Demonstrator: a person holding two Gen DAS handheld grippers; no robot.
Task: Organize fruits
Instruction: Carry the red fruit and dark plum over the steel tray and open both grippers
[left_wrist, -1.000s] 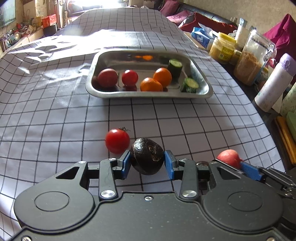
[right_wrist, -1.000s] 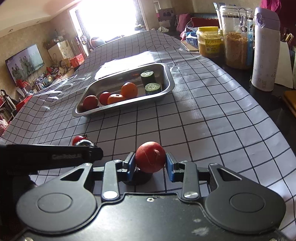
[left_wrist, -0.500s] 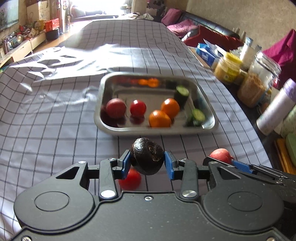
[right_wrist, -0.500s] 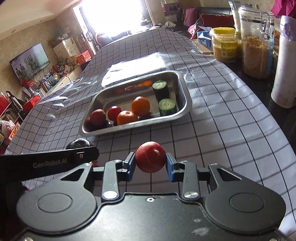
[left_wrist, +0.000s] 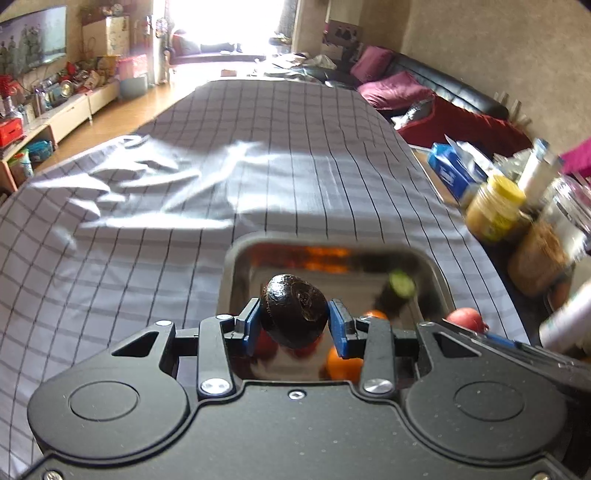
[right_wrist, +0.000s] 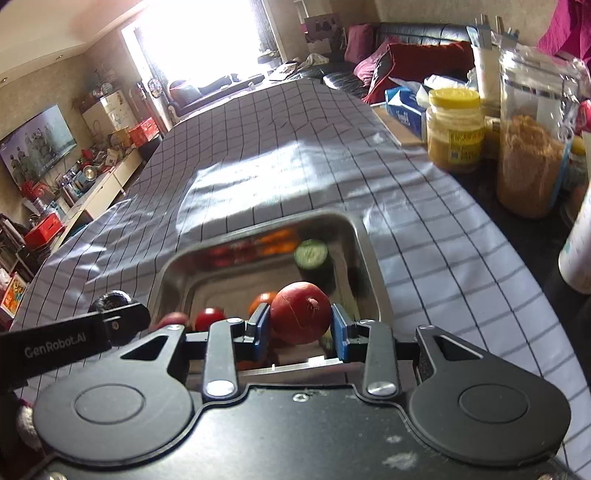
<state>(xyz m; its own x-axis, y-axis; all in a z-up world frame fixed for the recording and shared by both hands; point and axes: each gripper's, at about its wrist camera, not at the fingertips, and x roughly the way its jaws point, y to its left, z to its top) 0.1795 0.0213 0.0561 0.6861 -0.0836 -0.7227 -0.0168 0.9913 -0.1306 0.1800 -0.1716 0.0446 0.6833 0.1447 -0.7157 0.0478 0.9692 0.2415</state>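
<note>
My left gripper (left_wrist: 293, 321) is shut on a dark brown round fruit (left_wrist: 293, 310) and holds it above the near part of the steel tray (left_wrist: 236, 258). My right gripper (right_wrist: 300, 321) is shut on a red round fruit (right_wrist: 301, 312), also over the tray (right_wrist: 365, 236). The tray holds an orange (left_wrist: 341, 365), a cucumber piece (right_wrist: 312, 254) and a red tomato (right_wrist: 208, 317). The red fruit also shows in the left wrist view (left_wrist: 463, 319), and the dark fruit in the right wrist view (right_wrist: 110, 299).
The tray sits on a checked tablecloth (left_wrist: 184, 206). To the right stand a yellow-lidded jar (right_wrist: 456, 129), a glass jar of brown grains (right_wrist: 532, 162), a blue carton (left_wrist: 452, 171) and a white bottle (right_wrist: 578, 254). A sofa is beyond the table.
Both grippers have risen and moved forward with their fruits, from over the cloth to above the tray. The loose tomato on the cloth has dropped out of sight.
</note>
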